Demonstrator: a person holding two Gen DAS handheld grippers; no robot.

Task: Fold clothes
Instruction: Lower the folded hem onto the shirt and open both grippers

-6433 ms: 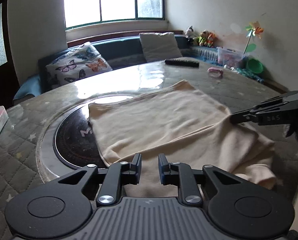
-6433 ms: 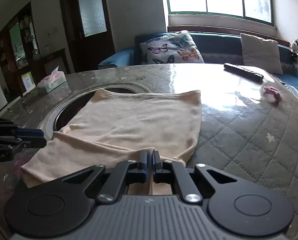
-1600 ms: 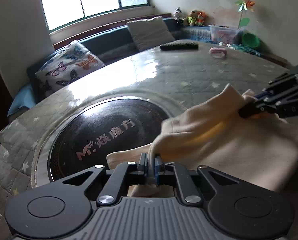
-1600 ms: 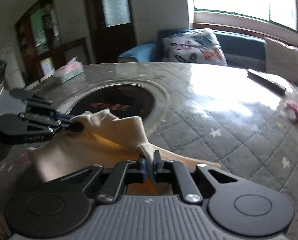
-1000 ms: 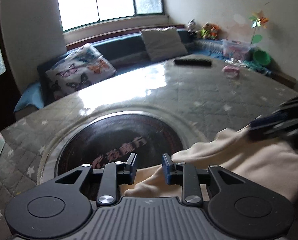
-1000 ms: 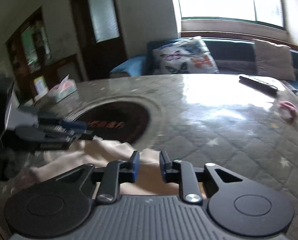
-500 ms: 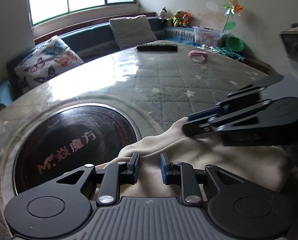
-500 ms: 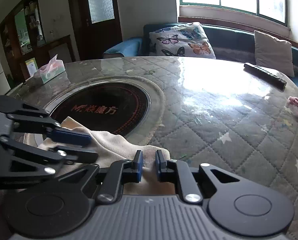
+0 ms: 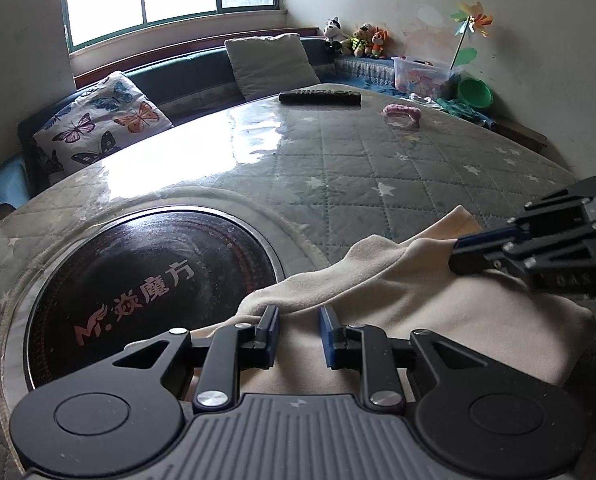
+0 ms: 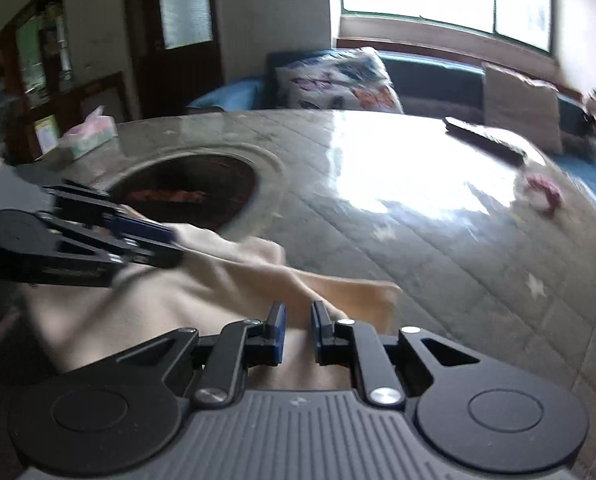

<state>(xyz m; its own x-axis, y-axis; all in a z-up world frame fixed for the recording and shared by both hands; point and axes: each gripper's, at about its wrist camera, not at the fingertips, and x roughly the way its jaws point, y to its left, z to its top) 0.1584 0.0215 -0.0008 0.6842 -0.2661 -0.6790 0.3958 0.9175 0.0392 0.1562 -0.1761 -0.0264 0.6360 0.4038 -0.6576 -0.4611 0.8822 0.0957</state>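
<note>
A beige garment (image 9: 438, 320) lies folded in a thick bundle at the near edge of the round quilted table (image 9: 378, 168). Its left end overlaps the rim of the black glass hob (image 9: 150, 272). My left gripper (image 9: 298, 326) hovers low over the garment's left end, open by a narrow gap, with cloth under the gap and not pinched. My right gripper (image 10: 296, 330) stands open the same way over the garment (image 10: 158, 312) at its right end. Each gripper shows in the other's view: the right gripper (image 9: 456, 254) at a raised fold, the left gripper (image 10: 170, 244) by the hob.
A black remote (image 9: 319, 97) and a small pink thing (image 9: 402, 112) lie on the far side of the table. A tissue box (image 10: 90, 136) sits at the far left edge. A bench with cushions runs behind, under the window. The right wrist view is blurred.
Both grippers had pulled the garment's far edge toward the near edge, shut on it; they then let go. Since half a second ago the right gripper has shifted; the left has stayed.
</note>
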